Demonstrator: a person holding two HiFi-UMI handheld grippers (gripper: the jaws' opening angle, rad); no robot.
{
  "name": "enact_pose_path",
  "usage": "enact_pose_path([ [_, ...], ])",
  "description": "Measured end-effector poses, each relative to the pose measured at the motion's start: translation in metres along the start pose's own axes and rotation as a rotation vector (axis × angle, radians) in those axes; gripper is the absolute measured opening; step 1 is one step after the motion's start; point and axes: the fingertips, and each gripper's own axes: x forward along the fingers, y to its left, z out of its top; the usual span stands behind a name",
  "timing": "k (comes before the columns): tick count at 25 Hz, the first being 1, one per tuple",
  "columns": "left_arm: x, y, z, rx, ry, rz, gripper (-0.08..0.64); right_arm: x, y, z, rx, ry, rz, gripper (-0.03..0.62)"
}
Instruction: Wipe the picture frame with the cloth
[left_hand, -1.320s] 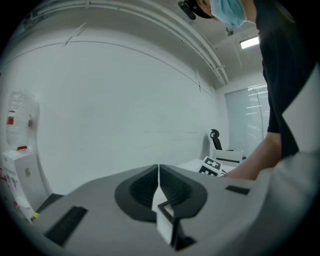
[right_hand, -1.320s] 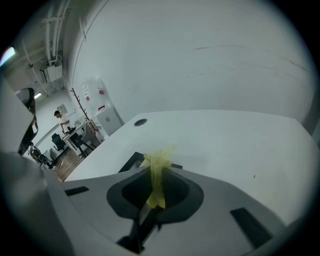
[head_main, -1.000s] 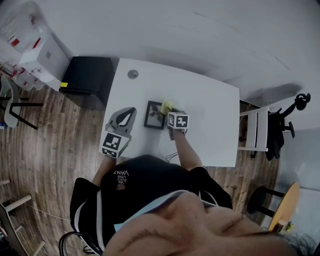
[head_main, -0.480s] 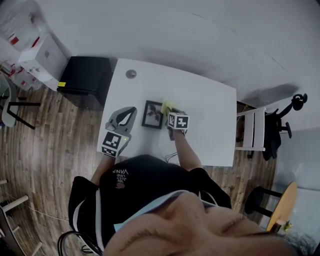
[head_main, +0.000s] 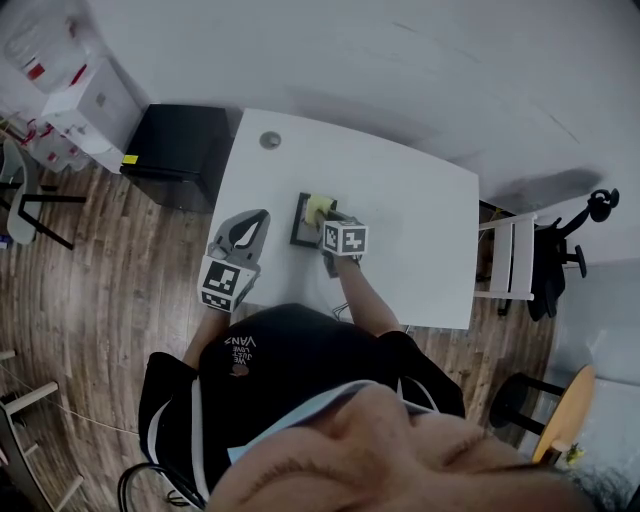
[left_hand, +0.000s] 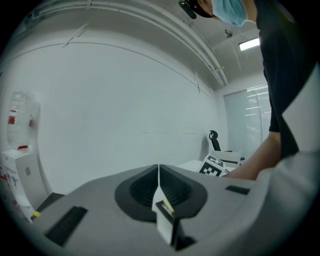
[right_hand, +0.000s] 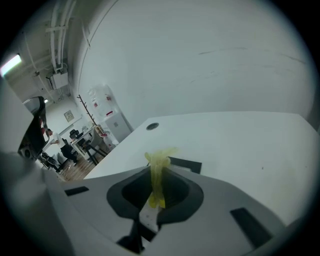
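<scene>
While the right tool pinches the cloth, it seemingly touches the picture frame.

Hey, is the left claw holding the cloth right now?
No, the left claw is shut on nothing, while the yellow cloth sits pinched in the right claw.

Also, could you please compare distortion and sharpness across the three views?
Head view: heavy barrel warp, the white table bows, bottom edge is soft. Right gripper view: circular fisheye, dark corners, yellow cloth crisp in the jaws. Left gripper view: same vignette, ceiling light glares.
</scene>
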Motion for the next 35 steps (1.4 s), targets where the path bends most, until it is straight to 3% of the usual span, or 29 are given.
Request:
enact_pose_path([
  [6,-0.012,0.005,-0.001,-0.001,0.002,0.025,0.017,0.019,0.045,-0.005,-0.023,0.028,0.085,0.040],
  [11,-0.017,0.007,-0.003,-0.003,0.007,0.042,0.017,0.028,0.056,-0.011,-0.045,0.061,0.103,0.040],
  [23,-0.014,0.007,-0.003,-0.006,0.000,0.016,0.017,0.020,0.031,-0.022,-0.024,0.084,0.049,0.040],
  [35,0.003,-0.010,0.001,0.005,-0.007,-0.052,0.017,-0.011,-0.026,-0.035,0.033,0.074,-0.076,0.040],
])
